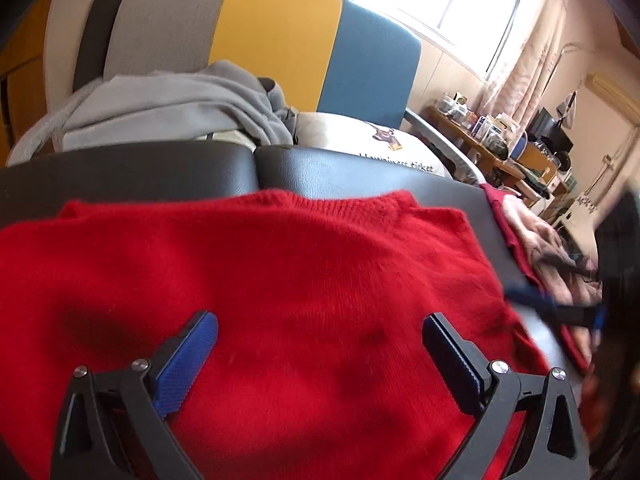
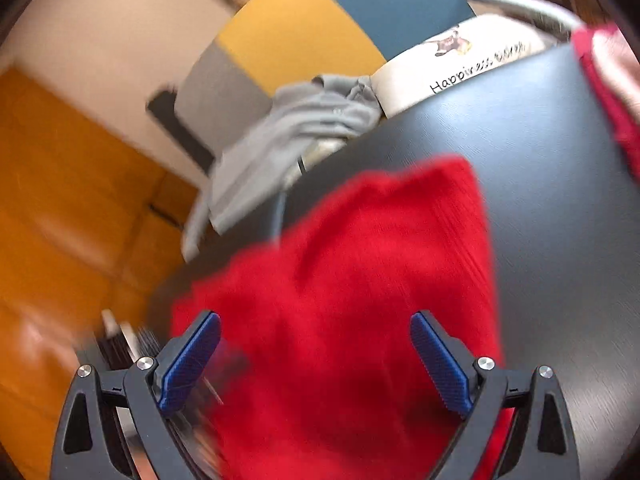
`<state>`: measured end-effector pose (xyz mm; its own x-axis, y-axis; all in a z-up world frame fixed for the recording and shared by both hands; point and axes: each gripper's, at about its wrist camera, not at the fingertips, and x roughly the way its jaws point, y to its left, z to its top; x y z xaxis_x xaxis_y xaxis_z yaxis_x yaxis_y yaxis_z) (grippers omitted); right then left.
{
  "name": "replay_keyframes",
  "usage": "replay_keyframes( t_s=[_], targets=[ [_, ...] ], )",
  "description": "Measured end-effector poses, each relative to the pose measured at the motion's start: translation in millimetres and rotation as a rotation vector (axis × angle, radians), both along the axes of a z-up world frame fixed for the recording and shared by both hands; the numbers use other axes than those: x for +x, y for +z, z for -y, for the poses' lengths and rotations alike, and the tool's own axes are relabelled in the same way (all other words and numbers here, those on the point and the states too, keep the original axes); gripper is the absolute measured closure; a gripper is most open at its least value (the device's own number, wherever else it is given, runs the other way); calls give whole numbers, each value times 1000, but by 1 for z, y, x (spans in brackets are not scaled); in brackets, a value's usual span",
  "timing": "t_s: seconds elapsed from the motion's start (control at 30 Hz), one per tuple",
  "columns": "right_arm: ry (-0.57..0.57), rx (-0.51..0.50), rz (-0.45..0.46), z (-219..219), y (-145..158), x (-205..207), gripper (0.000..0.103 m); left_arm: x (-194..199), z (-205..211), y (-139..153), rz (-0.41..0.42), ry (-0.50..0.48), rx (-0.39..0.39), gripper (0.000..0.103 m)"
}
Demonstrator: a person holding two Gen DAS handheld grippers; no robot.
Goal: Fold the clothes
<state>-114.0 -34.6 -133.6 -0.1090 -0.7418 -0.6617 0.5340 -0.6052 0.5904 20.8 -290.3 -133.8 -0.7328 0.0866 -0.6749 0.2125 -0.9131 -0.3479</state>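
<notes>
A red knit sweater (image 1: 248, 280) lies spread on a black padded surface (image 1: 360, 176), collar toward the far edge. My left gripper (image 1: 320, 332) hovers over the sweater's middle, open, blue pads wide apart with nothing between them. In the right wrist view the same red sweater (image 2: 360, 272) appears blurred, one part of it folded over. My right gripper (image 2: 316, 332) is open above it, holding nothing. At the far right of the left wrist view the other gripper's fingers (image 1: 560, 308) show as a blurred dark shape beside the sweater's edge.
A grey hoodie (image 1: 172, 108) is heaped behind the black surface (image 2: 540, 160), next to a white pillow (image 1: 372, 136) with printed lettering. More red and pink clothes (image 1: 536, 240) lie at the right edge. A grey, yellow and blue headboard (image 1: 276, 40) stands behind. A cluttered desk (image 1: 492, 140) is far right.
</notes>
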Motion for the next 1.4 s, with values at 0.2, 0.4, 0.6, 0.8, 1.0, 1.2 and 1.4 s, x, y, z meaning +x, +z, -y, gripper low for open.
replay_keyframes(
  t_s=[0.2,0.4,0.6,0.8,1.0,1.2,1.4],
  targets=[
    [19,147,-46,-92,-11,77,5,117,25,21,-30,100,-5,0],
    [-80,67,78,-187,-21,105,5,234,63,9,48,255,-22,0],
    [-24,-197,261,-216,-46,119,5,310,74,-19,105,332,72,0],
    [59,-325,258,-226,-62,138,12,339,55,-36,105,277,108,0],
    [65,-321,280,-237,-78,146,48,348,51,-56,141,270,221,0],
    [117,-247,230,-227,-74,153,59,343,47,-79,167,258,347,1],
    [198,-154,191,-212,-72,162,61,325,31,-79,218,157,339,26]
  ],
)
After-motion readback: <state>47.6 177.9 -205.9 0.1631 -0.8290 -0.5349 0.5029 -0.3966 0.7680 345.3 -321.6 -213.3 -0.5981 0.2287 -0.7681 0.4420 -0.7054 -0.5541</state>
